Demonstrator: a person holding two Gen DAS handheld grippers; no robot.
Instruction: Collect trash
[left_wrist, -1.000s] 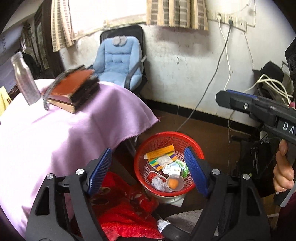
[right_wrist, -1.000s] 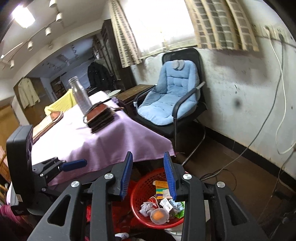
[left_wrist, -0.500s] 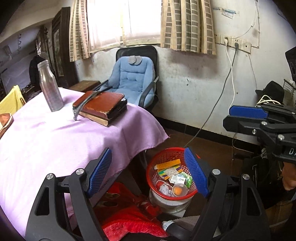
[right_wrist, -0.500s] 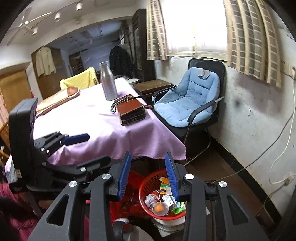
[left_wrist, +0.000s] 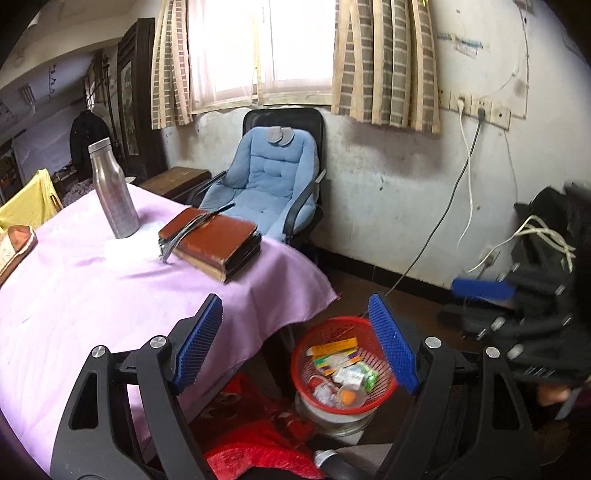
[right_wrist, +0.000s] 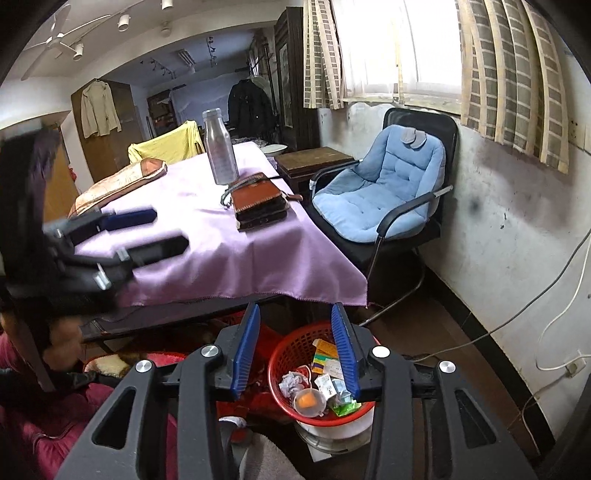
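A red mesh basket (left_wrist: 296, 365) stands on a white tub on the floor beside the table, holding wrappers, small boxes, crumpled paper and a cup with something orange. My left gripper (left_wrist: 295, 343) hovers above it, over the table's corner. Its jaws are wide and still opening, with nothing between them. My right gripper (right_wrist: 295, 350) hangs above the same basket (right_wrist: 274, 369). Its jaws are narrower, also opening, and empty. Each gripper shows blurred in the other's view: the right gripper (left_wrist: 471, 302) at the right edge, the left gripper (right_wrist: 147, 232) over the cloth. A white crumpled paper (left_wrist: 129, 253) lies by the bottle.
A purple-clothed table (left_wrist: 92, 295) bears a steel bottle (left_wrist: 114, 192), a stack of brown books (left_wrist: 218, 240) and a cushion (right_wrist: 122, 181). A blue padded chair (right_wrist: 380, 184) stands by the wall. Cables (right_wrist: 517, 314) trail over the floor. Red fabric (left_wrist: 258, 443) lies below the left gripper.
Both grippers have risen and tilted up, so the basket looks smaller and lower and more tabletop shows. The right jaws stand wider apart. The left jaws have spread slightly.
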